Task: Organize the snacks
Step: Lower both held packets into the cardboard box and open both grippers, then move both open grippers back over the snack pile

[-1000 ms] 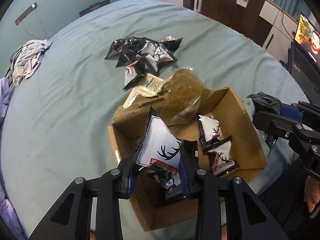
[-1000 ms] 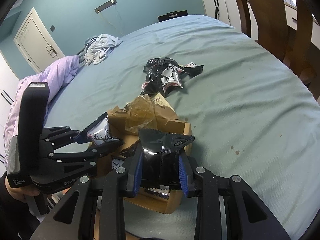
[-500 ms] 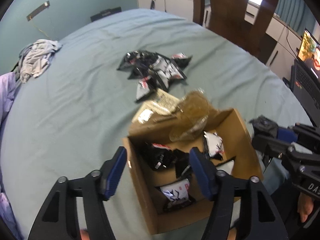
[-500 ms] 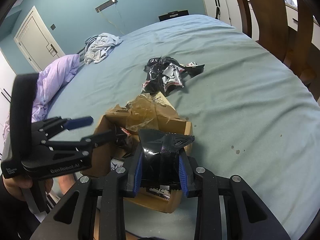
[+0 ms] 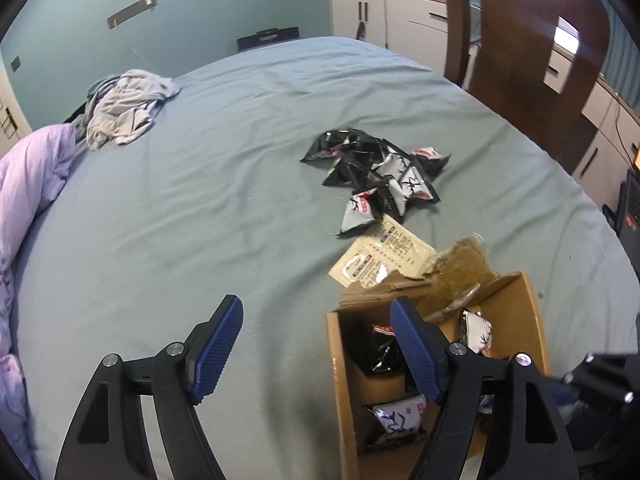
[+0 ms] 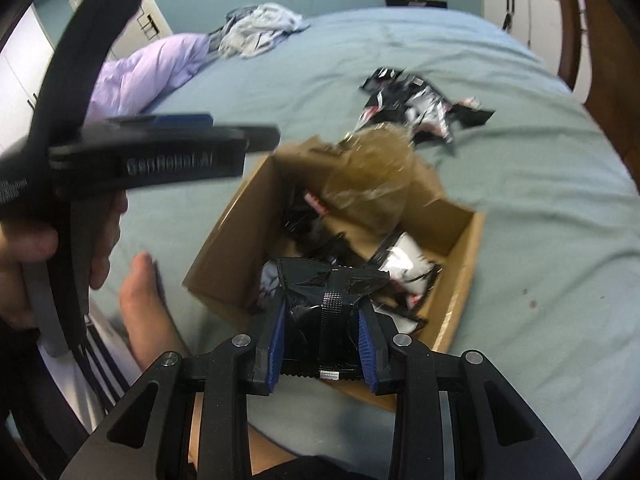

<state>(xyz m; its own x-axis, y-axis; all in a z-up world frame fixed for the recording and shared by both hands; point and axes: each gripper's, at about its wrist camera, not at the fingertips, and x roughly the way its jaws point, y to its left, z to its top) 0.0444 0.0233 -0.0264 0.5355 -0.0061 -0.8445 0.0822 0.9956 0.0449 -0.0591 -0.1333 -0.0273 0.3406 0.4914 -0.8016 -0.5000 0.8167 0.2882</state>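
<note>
An open cardboard box point(image 5: 338, 364) point(image 6: 466, 252) sits on the blue-green bed and holds several black and white snack packets point(image 5: 398, 420) point(image 6: 404, 264). A pile of the same snack packets point(image 5: 380, 172) point(image 6: 420, 108) lies on the sheet beyond the box. My left gripper point(image 5: 316, 344) is open and empty, left of and above the box's near left corner. My right gripper point(image 6: 324, 340) is shut on a black snack packet point(image 6: 332, 300) and holds it over the box's near edge.
A printed paper card point(image 5: 380, 260) and crumpled brown plastic wrap point(image 5: 464, 272) lie at the box's far edge. Grey clothes point(image 5: 128, 108) and a purple duvet point(image 5: 28, 184) lie at the left. A wooden chair point(image 5: 520, 40) stands at the right. A bare foot point(image 6: 144, 304) rests near the box.
My left gripper let its white packet drop into the box, opened, and moved up and to the left. My right gripper moved over the box with the black packet.
</note>
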